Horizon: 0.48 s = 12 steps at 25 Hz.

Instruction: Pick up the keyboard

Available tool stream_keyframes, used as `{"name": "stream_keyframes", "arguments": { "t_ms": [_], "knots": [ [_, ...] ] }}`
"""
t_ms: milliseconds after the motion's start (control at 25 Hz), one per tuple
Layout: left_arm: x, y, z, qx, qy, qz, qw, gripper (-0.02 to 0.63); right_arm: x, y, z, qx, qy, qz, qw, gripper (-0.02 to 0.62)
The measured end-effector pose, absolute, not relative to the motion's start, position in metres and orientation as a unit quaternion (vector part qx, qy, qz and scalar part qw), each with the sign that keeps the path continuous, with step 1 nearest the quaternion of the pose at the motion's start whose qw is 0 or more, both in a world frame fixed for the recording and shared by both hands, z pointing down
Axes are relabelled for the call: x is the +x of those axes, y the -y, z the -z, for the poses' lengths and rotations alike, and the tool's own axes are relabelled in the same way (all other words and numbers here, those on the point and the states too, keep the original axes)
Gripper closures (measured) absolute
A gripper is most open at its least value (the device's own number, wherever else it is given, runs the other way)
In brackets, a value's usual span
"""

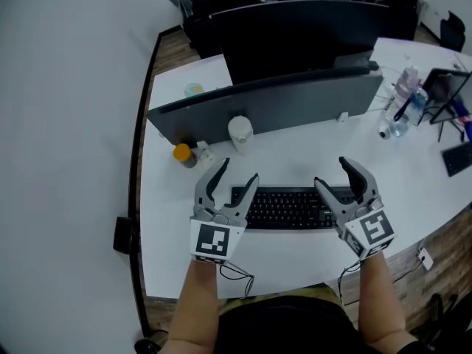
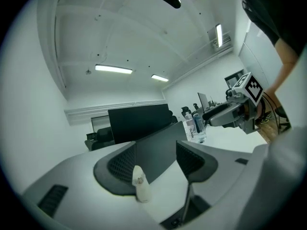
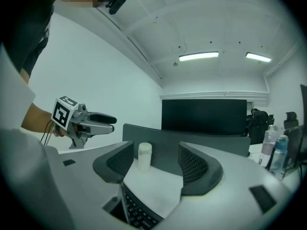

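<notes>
Keyboard (image 1: pixel 291 207): one, black, flat on the white tabletop (image 1: pixel 295 153), its long side running 9 to 3 o'clock in the head view.

The left gripper (image 1: pixel 237 174) stands over its 9 o'clock end and the right gripper (image 1: pixel 330 172) over its 3 o'clock end. Both point toward 12 o'clock, each with its fingers spread apart and nothing clamped.

Only the head view shows the keyboard's full length, both forearms, and one orange-lidded jar (image 1: pixel 183 154) at 10 o'clock of the keyboard.

Only the right gripper view shows rows of keys, low in the gap between that gripper's fingers (image 3: pixel 199 169) at 6 o'clock. The keys lie below the pads and apart from them. The left gripper appears there at 9 o'clock.

The left gripper view shows only a dark sliver at 6 o'clock beneath its fingers (image 2: pixel 115 169), too small to identify. The right gripper appears at 2 o'clock.

Both gripper views frame one white bottle (image 1: pixel 240 133) in the gap between the fingers, well beyond the tips. Behind it stand the grey divider panel (image 1: pixel 295 98) and one black monitor (image 1: pixel 295 35). Both also show ceiling strip lights (image 3: pixel 198 56), which are outside the head view.

The right gripper view shows two clear bottles (image 3: pixel 270 145) at 3 o'clock.

Counts: two grippers, four fingers, one keyboard.
</notes>
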State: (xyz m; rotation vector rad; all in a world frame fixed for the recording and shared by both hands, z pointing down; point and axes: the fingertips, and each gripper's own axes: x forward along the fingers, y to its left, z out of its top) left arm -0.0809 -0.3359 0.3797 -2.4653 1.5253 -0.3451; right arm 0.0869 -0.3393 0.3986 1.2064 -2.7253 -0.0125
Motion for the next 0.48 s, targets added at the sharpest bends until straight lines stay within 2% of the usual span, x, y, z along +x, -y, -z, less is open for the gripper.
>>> {"name": "stream_keyframes", "arguments": {
  "t_ms": [480],
  "knots": [
    [-0.120,0.339,-0.494,-0.826,-0.524,0.208,-0.011,0.337,0.144,0.349,-0.496,0.433,0.885,-0.065,0.158,0.330]
  ]
}}
